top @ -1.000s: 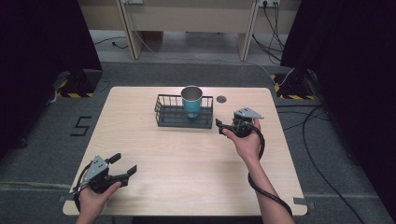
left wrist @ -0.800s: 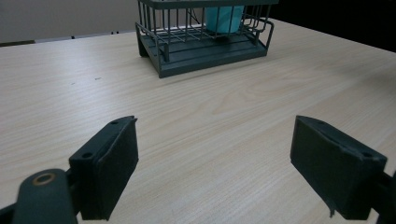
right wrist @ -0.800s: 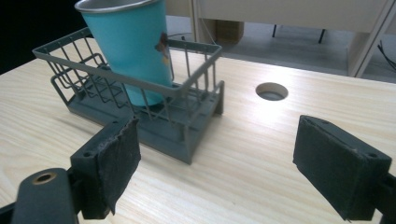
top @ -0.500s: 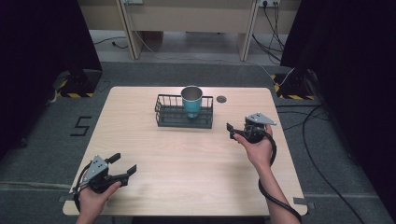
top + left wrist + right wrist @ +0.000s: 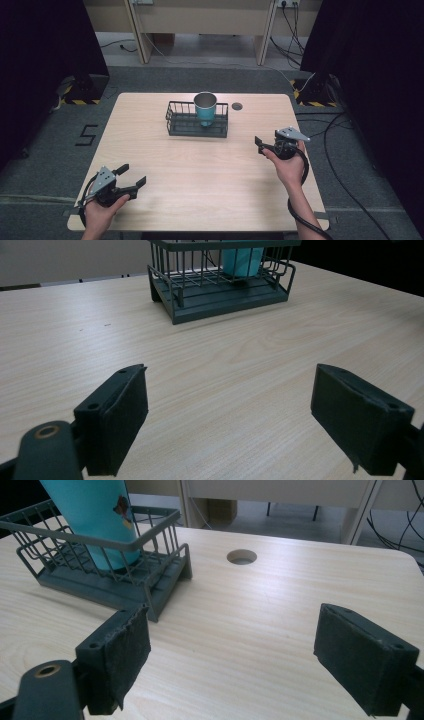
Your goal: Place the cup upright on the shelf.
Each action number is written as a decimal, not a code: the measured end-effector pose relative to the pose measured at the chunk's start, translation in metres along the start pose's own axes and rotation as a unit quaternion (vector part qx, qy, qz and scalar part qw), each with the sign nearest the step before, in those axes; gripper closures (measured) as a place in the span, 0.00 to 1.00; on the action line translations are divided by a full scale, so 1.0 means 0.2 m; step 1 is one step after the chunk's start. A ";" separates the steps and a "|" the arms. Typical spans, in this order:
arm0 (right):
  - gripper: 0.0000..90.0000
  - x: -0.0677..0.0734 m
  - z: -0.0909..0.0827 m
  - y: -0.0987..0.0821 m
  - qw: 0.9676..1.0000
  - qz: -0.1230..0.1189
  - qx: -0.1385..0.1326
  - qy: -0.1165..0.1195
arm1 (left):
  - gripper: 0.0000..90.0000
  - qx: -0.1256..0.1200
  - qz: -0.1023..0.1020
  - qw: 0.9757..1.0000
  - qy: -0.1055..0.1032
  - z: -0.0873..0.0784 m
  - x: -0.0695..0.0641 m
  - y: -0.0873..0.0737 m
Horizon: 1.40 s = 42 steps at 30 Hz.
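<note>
1. high view: the teal cup [image 5: 205, 108] stands upright in the right part of the wire basket [image 5: 182, 125], at the far middle of the table [image 5: 210, 175].
2. the right gripper [image 5: 260, 144] is held near the table's right edge, well apart from the basket, jaws wide open and empty.
3. the left gripper [image 5: 131, 176] sits at the near left corner, jaws spread wide, holding nothing.

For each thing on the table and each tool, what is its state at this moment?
Cup: upright, standing inside the basket, mouth open upward.
Wire basket: upright on the table, holding the cup.
Left tool: open, holding nothing.
Right tool: open, holding nothing.
</note>
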State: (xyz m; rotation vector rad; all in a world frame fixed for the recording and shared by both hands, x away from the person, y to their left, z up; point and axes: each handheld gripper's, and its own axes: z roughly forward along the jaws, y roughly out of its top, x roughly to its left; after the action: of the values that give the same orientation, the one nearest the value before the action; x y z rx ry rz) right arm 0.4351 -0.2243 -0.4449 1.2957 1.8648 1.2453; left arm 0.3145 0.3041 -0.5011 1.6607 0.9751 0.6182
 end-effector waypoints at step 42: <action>0.17 -0.06 -0.29 -0.43 1.000 0.007 -0.006 -0.022 | 0.16 0.001 0.003 1.000 0.005 0.00 -0.01 0.00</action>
State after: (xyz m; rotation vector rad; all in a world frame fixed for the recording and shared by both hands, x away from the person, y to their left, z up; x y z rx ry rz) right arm 0.3571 -0.2663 -0.4984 1.3212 1.8167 1.2237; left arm 0.3145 0.3027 -0.5004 1.6641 0.9785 0.6301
